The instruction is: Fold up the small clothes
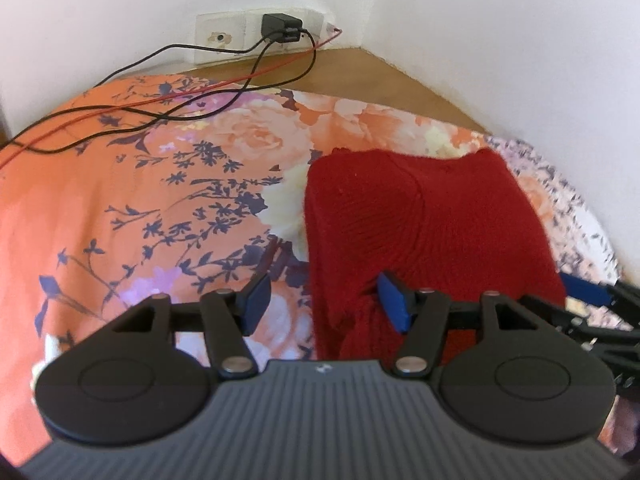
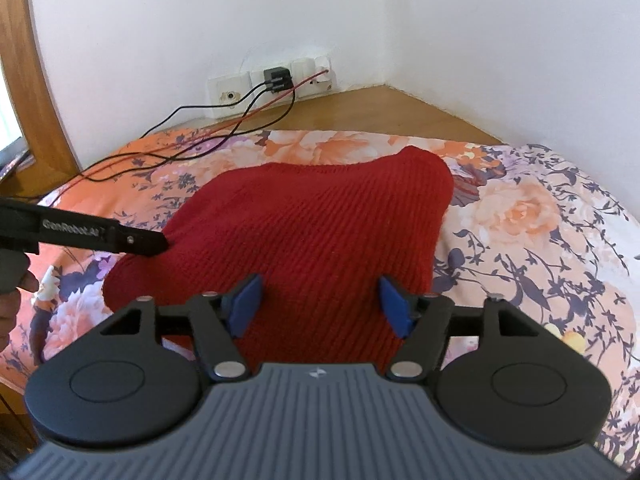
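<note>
Both tools, left tool (image 1: 324,304) and right tool (image 2: 320,306), hang spread wide over the red knit garment (image 2: 320,232), gripping nothing.

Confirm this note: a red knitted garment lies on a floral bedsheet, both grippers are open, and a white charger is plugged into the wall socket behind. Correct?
One detail is off: the charger in the wall socket is black, not white, as the left wrist view shows. The rest holds: the red knitted garment lies on the floral bedsheet, and the left gripper and right gripper are both open.
</note>
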`<move>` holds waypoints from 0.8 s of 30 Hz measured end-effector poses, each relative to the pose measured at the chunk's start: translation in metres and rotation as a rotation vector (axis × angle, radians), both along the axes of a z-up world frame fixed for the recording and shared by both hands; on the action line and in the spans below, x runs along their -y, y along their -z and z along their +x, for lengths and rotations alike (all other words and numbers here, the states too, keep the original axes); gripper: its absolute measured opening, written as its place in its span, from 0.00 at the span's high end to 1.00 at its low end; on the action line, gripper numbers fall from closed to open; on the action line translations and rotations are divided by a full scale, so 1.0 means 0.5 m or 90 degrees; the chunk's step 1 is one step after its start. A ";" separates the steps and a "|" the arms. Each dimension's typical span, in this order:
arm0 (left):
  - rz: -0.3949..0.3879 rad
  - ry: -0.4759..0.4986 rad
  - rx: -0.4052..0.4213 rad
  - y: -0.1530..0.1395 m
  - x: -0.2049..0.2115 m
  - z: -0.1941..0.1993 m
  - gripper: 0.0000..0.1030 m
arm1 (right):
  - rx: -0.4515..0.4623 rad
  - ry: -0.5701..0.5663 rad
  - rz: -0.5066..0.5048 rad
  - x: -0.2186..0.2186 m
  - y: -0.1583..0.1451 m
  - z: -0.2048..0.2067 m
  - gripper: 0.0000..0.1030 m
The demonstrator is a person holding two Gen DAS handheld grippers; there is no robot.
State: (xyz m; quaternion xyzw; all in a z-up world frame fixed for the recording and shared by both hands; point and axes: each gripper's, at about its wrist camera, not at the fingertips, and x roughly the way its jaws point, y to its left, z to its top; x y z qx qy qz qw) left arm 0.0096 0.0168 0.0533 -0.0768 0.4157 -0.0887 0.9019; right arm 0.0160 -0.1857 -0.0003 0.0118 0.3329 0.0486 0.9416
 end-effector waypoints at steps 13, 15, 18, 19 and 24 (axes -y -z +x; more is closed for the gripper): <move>0.021 0.018 0.050 -0.071 0.046 -0.093 0.28 | -0.014 0.086 0.060 0.023 -0.038 -0.079 0.07; 0.040 0.029 0.048 -0.068 0.063 -0.103 0.27 | -0.020 0.092 0.066 0.023 -0.039 -0.090 0.06; 0.064 0.031 0.041 -0.059 0.082 -0.117 0.27 | -0.023 0.107 0.084 0.027 -0.041 -0.106 0.05; 0.067 0.032 0.037 -0.057 0.086 -0.121 0.27 | -0.024 0.112 0.091 0.029 -0.041 -0.111 0.04; 0.075 0.024 0.013 -0.046 0.097 -0.135 0.27 | -0.024 0.128 0.104 0.036 -0.042 -0.131 0.02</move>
